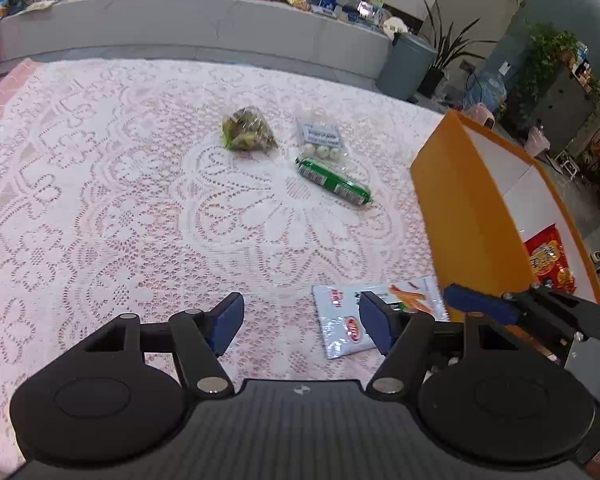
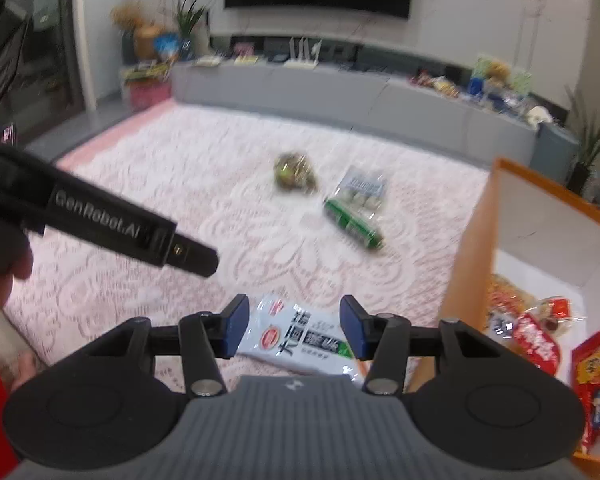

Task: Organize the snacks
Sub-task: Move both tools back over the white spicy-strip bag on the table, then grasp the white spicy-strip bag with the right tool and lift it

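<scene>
A white snack packet (image 1: 346, 326) (image 2: 304, 340) lies flat on the lace cloth beside the orange box (image 1: 452, 208) (image 2: 472, 248). My left gripper (image 1: 302, 320) is open and empty, low over the cloth just left of the packet. My right gripper (image 2: 294, 326) is open, its jaws either side of the packet from above, not touching it; it shows at the right in the left wrist view (image 1: 476, 302). Farther off lie a bag of green-brown snacks (image 1: 248, 130) (image 2: 294, 172), a clear pack of white balls (image 1: 320, 138) (image 2: 362, 190) and a green tube pack (image 1: 334, 180) (image 2: 354, 224).
The orange box, white inside, holds red snack bags (image 2: 540, 340) (image 1: 550, 258). The left gripper's black body (image 2: 100, 224) crosses the right wrist view at the left. A grey low cabinet (image 1: 188, 28) with clutter runs behind the table. Plants and a bin stand at the back right.
</scene>
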